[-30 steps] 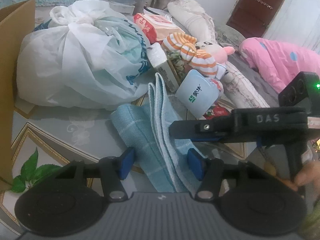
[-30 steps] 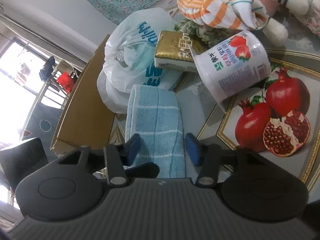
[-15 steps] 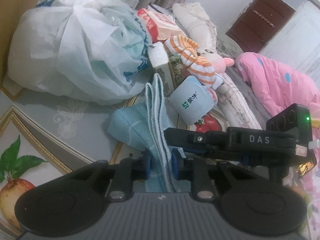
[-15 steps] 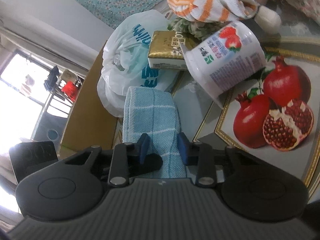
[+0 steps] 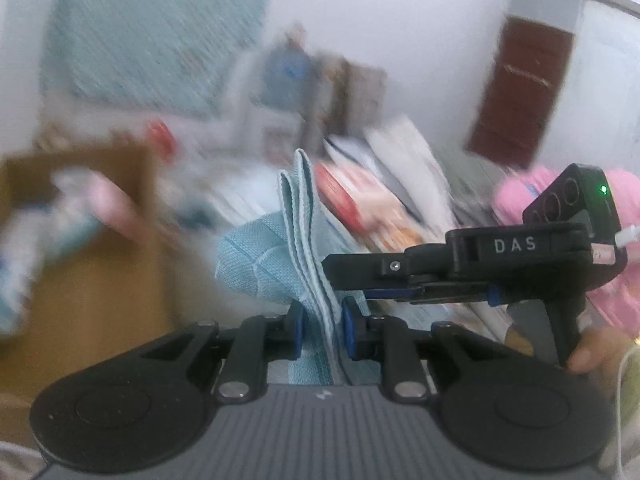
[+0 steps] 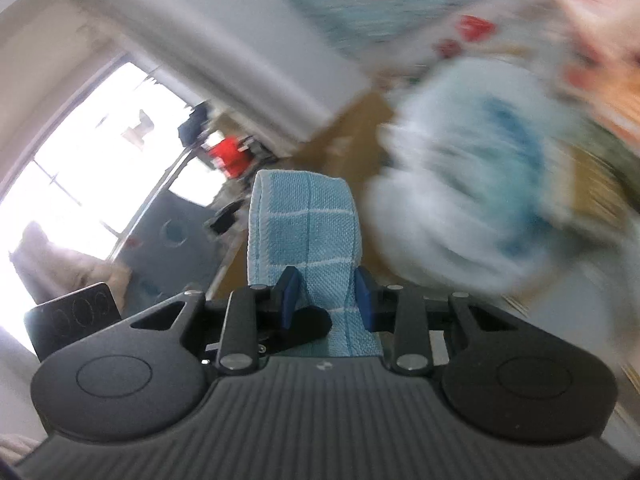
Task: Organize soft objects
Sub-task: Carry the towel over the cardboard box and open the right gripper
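Note:
A folded light blue checked towel (image 5: 264,256) hangs in the air between both grippers, clear of the table. My left gripper (image 5: 322,320) is shut on its stacked edges, blue pads pressing from both sides. From the right, my right gripper (image 5: 340,280) reaches in sideways onto the same towel, with a person's hand (image 5: 592,352) on its handle. In the right wrist view the towel (image 6: 304,216) stands up between the pads of my right gripper (image 6: 326,296), which is shut on it. One black finger of the left gripper (image 6: 308,322) shows just below.
Everything behind is smeared by motion. A brown cardboard box (image 5: 100,264) lies at the left, and a white plastic bag (image 6: 460,200) sits right of the towel. A pink blanket (image 5: 624,200), a dark door (image 5: 520,92) and a bright window (image 6: 80,160) lie further off.
Both grippers closed on the towel while it lay on the table, then rose with it. The views have tilted upward, and the table with its clutter has dropped out of sight.

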The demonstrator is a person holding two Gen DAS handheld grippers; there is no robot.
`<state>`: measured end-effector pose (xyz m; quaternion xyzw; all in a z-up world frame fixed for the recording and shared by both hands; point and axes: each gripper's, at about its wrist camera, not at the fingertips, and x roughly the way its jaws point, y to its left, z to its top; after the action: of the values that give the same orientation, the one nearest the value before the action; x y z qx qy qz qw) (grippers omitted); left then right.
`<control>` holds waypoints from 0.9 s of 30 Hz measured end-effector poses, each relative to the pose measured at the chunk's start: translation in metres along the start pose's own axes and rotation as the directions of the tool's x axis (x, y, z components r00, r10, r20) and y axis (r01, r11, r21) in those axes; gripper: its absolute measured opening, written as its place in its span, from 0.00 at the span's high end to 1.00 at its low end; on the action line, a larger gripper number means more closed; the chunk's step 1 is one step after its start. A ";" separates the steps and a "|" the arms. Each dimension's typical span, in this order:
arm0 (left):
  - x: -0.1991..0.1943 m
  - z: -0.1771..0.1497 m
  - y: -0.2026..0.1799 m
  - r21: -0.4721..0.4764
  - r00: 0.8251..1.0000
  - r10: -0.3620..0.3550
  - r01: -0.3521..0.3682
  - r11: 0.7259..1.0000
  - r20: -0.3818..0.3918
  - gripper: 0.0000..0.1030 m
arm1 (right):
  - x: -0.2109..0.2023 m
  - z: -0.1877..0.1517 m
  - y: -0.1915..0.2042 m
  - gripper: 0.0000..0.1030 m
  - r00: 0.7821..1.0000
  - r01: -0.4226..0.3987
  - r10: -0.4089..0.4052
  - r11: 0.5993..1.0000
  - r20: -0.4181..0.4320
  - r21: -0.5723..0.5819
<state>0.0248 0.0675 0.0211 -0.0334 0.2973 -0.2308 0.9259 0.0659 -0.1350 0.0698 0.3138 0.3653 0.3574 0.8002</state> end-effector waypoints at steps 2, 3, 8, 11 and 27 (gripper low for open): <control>-0.014 0.017 0.023 -0.014 0.998 0.052 -0.051 0.999 0.028 0.80 | 0.029 0.021 0.028 0.69 0.999 -0.040 0.038 0.997 -0.028 -0.067; -0.017 0.023 0.034 -0.023 0.997 0.074 -0.073 0.997 0.032 0.80 | 0.046 0.032 0.041 0.69 0.998 -0.049 0.045 0.994 -0.045 -0.098; -0.009 0.053 0.105 -0.090 0.977 0.211 -0.214 0.973 -0.034 0.80 | 0.147 0.079 0.080 0.69 0.984 -0.046 0.018 0.986 -0.177 -0.159; 0.010 0.062 0.142 -0.110 0.957 0.268 -0.279 0.954 -0.108 0.80 | 0.210 0.097 0.091 0.69 0.965 0.008 -0.056 0.983 -0.257 -0.183; 0.099 0.048 0.234 -0.093 0.822 0.359 -0.440 0.893 -0.441 0.81 | 0.361 0.092 0.066 0.58 0.854 0.226 -0.281 0.958 -0.437 -0.175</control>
<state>0.2180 0.2283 -0.0393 -0.0089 0.5069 -0.0030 0.8620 0.2900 0.1687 0.0396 0.1222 0.5598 0.3333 0.7487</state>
